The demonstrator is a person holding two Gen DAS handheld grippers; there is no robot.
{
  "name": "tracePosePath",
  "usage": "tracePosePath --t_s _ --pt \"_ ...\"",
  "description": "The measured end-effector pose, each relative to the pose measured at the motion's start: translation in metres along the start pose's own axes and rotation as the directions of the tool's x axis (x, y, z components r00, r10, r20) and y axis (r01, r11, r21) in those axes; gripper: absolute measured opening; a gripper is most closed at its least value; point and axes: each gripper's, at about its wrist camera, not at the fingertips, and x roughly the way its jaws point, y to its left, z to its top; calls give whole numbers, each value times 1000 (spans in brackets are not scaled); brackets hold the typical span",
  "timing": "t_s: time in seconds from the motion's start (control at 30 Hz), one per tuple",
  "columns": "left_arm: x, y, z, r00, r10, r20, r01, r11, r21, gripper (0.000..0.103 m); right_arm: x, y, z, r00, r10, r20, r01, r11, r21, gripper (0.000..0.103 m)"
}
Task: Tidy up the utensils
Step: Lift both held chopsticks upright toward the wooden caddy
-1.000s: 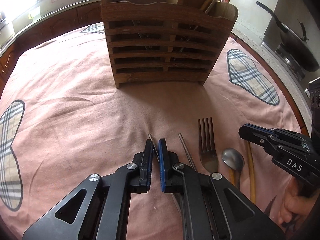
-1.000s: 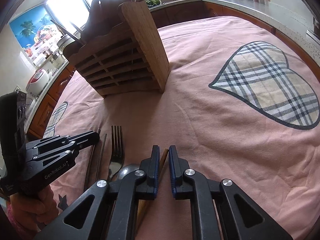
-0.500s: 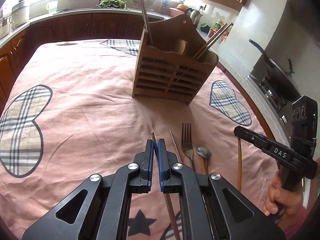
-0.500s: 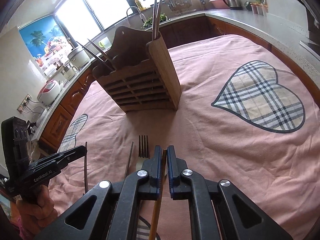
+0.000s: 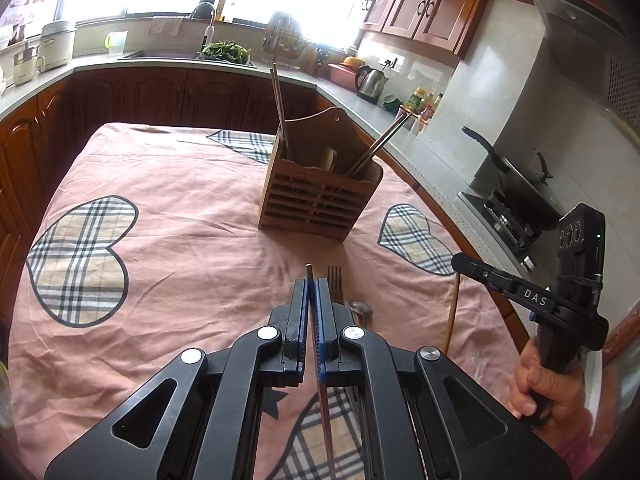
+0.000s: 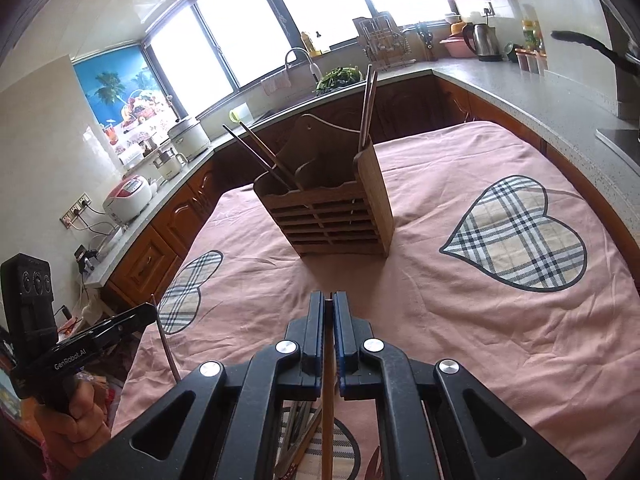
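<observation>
The left gripper [image 5: 311, 300] has its fingers pressed together on a metal chopstick [image 5: 324, 408]. The stick runs lengthwise between the pads, with a short tip showing past the fingertips and the long end trailing back under the gripper. Gripping near one end in this way leaves most of the length hanging free, so the stick can probably be lowered end-first into a slot.

Ahead of both sets of fingers, well apart from them, the wooden holder [image 5: 320, 196] stands upright on the pink cloth [image 5: 180, 240]. Chopsticks already lean out of its compartments, so it is judged to be the destination.

Just beyond the left fingertips and slightly right, a fork [image 5: 335, 284] and a spoon [image 5: 360, 309] lie flat on the cloth, not yet sorted.

The right gripper [image 6: 329, 320] is likewise closed, pinching a wooden chopstick [image 6: 328, 432] along its finger line. The stick's upper end sits level with the fingertips and the rest hangs below them. More utensils [image 6: 298, 436] lie on the cloth beneath this gripper.
</observation>
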Motion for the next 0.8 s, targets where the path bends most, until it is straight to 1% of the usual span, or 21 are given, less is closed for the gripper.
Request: tracePosePath --t_s 0.33,0.53,0.6,0.8 --pt "-43 -11 -9 996 -5 93 4 1000 14 2 -30 17 2 997 24 67 -22 999 -32 4" --pt "-59 -16 -10 991 -7 132 4 1000 19 2 -42 26 3 995 39 94 -35 998 -45 4" --pt "-64 -17 -8 989 -7 149 4 1000 19 0 -46 27 4 993 40 107 -35 998 -47 4" --pt "-72 -17 -1 982 5 187 -9 1000 24 0 -53 29 9 990 39 136 -32 998 -50 4"
